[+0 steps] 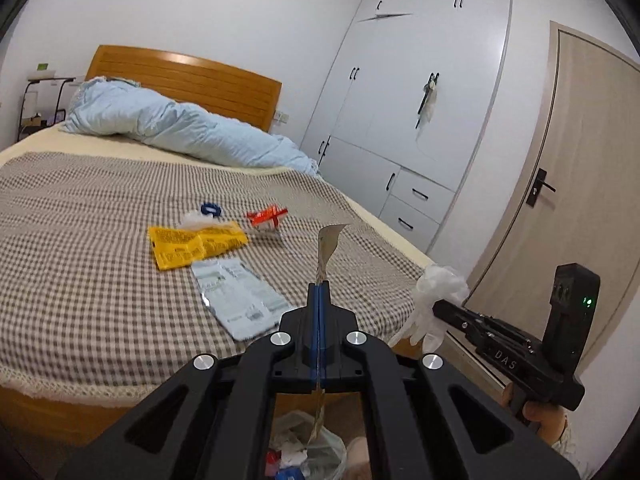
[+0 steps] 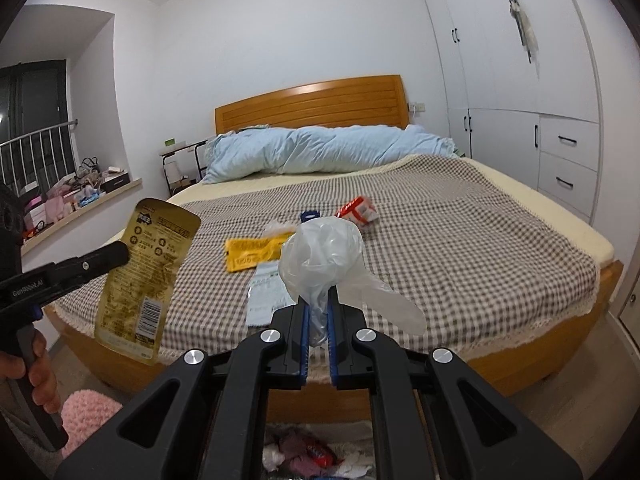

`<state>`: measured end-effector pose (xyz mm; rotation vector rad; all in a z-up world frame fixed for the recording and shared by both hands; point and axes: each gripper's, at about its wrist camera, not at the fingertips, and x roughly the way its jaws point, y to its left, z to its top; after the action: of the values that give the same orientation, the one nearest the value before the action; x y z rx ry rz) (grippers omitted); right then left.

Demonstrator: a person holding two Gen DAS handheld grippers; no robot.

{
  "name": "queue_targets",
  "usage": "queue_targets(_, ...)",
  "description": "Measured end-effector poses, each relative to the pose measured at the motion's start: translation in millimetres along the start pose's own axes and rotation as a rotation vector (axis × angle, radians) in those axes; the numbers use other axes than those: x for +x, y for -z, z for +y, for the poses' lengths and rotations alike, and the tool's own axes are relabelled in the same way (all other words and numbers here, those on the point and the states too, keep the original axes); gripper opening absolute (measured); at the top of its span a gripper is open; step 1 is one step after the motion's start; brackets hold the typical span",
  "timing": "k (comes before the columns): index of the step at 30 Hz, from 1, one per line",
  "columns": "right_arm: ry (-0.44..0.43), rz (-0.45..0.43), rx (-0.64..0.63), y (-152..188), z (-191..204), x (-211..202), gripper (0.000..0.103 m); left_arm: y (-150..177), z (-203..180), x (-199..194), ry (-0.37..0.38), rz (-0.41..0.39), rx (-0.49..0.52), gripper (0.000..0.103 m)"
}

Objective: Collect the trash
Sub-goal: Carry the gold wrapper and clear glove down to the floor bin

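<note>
Left gripper [image 1: 320, 280], marked "GenRobot.AI", clamped on a flat gold foil wrapper [image 2: 144, 276]; right gripper [image 2: 318, 300], marked "DAS", pinching a crumpled translucent plastic glove [image 2: 320, 256], both above the checked bedspread [image 2: 460, 248].

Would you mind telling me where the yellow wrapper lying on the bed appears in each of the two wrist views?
Left wrist view: the yellow wrapper lies left of centre on the checked bedspread, above the pale blue-green packet.
Right wrist view: it lies centre-left, partly behind the clear glove in the right gripper.
Shared landmark: the red and white wrapper.
</note>
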<state>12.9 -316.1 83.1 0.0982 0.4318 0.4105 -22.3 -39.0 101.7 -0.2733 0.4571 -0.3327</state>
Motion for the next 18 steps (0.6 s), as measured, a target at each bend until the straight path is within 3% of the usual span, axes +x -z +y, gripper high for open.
queue_targets(18, -0.03, 0.18, 0.035, 72, 4, -6, 0.008, 79, 13, -4, -0.011, 0.12, -0.056, 0.0)
